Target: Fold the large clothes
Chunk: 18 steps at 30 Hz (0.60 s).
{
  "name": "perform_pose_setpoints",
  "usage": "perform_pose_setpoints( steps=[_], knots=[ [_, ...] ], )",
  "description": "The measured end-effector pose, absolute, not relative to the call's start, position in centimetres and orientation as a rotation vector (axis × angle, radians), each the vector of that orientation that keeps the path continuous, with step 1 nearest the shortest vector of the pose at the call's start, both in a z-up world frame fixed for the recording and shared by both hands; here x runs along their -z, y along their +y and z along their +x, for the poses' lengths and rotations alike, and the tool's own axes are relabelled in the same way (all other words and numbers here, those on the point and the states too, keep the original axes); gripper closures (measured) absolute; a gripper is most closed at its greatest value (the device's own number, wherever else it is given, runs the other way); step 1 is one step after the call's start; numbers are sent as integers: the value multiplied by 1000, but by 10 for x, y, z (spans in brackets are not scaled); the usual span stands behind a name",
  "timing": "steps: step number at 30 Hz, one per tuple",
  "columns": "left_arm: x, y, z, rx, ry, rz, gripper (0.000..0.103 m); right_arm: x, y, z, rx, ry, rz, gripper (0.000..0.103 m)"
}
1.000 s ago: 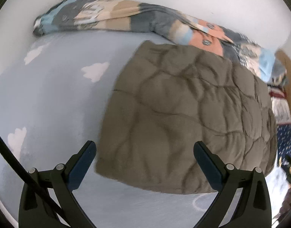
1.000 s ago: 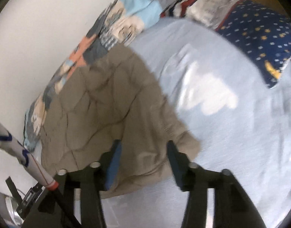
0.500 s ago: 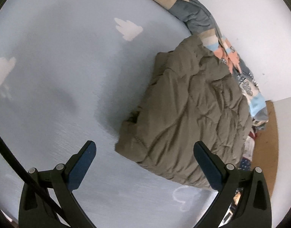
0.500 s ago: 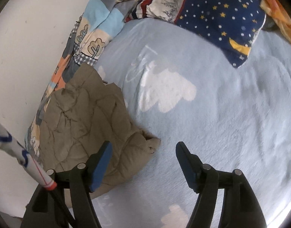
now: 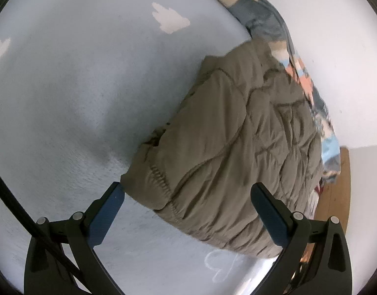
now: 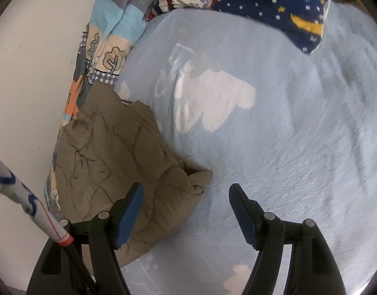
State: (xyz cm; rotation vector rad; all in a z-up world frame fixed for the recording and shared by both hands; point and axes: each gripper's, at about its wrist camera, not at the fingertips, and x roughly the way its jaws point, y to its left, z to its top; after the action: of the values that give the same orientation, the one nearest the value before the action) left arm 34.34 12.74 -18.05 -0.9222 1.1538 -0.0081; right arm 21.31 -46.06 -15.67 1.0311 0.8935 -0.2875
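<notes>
The quilted jacket (image 5: 225, 152) is olive-brown and puffy, its surface crossed by stitched seams and creases. It lies folded into a thick, roughly rectangular bundle on the light blue bed sheet (image 5: 65, 98), which is printed with white clouds. 1 long side rests against the patchwork blanket (image 6: 107, 49) bunched along the white wall. A gathered, elastic-looking hem (image 5: 161, 179) shows at the bundle's near corner in the left wrist view, where the layers gape slightly.

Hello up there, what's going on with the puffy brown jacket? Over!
Both tools open, left, right just widened, nothing gripped. Brown jacket folded on blue bedsheet. Patchwork blanket bunched behind it.
</notes>
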Motion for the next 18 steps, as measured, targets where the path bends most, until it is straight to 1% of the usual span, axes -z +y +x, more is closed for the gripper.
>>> perform_pose_setpoints(
  steps=[5,15,18],
  knots=[
    [184,123,341,-35,1114,-942,1,175,-457,219,235,866,1151,26],
    [193,116,334,-111,1070,-927,0,199,-444,234,230,840,1226,26],
    [198,118,334,-108,1067,-954,0,203,-442,236,238,822,1232,23]
  ],
)
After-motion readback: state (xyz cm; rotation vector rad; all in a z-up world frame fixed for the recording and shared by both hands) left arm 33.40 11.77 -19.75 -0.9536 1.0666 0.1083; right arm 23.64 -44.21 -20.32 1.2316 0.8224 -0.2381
